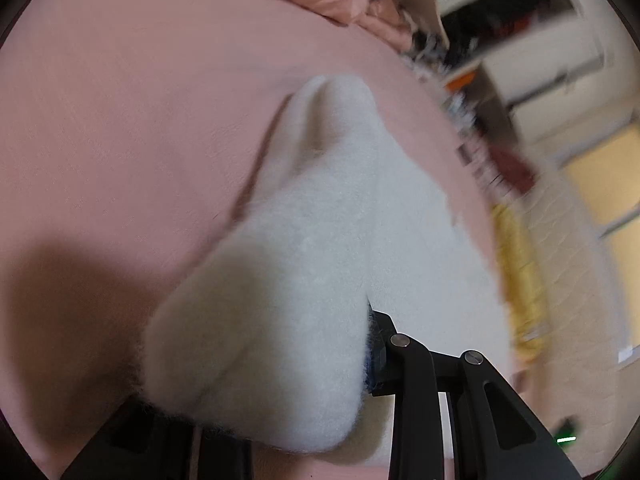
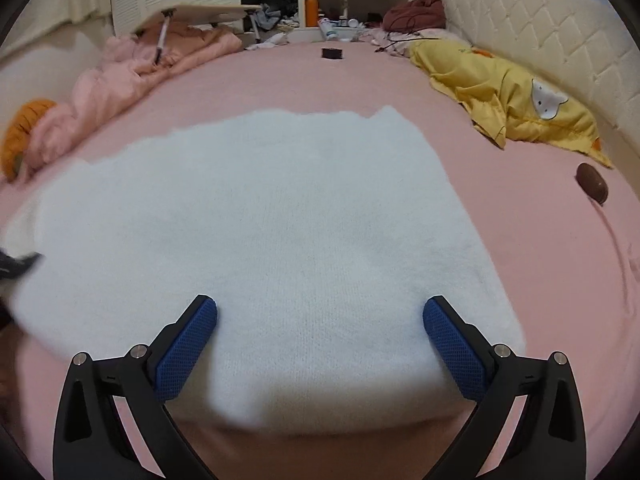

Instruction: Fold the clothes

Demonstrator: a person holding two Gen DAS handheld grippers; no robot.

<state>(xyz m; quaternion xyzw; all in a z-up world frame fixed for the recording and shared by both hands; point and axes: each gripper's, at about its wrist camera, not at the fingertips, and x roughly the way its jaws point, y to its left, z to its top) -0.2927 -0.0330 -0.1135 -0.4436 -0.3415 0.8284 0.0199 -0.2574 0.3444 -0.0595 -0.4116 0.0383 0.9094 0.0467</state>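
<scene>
A white fuzzy knit garment (image 2: 256, 232) lies spread flat on the pink bed sheet (image 2: 540, 280). My right gripper (image 2: 320, 320) is open, its blue pads (image 2: 188, 348) resting apart over the garment's near edge. In the left wrist view my left gripper (image 1: 352, 352) is shut on a bunched fold of the same white garment (image 1: 288, 280) and holds it lifted above the sheet (image 1: 120, 120); the left finger is hidden under the cloth. The left gripper's tip shows at the left edge of the right wrist view (image 2: 16, 264).
A yellow garment (image 2: 512, 96) lies at the right by the padded headboard (image 2: 540, 40). A crumpled pink quilt (image 2: 132, 76) and an orange pillow (image 2: 24, 132) lie at the left. A brown oval object (image 2: 592, 188) and a small dark object (image 2: 332, 53) sit on the sheet.
</scene>
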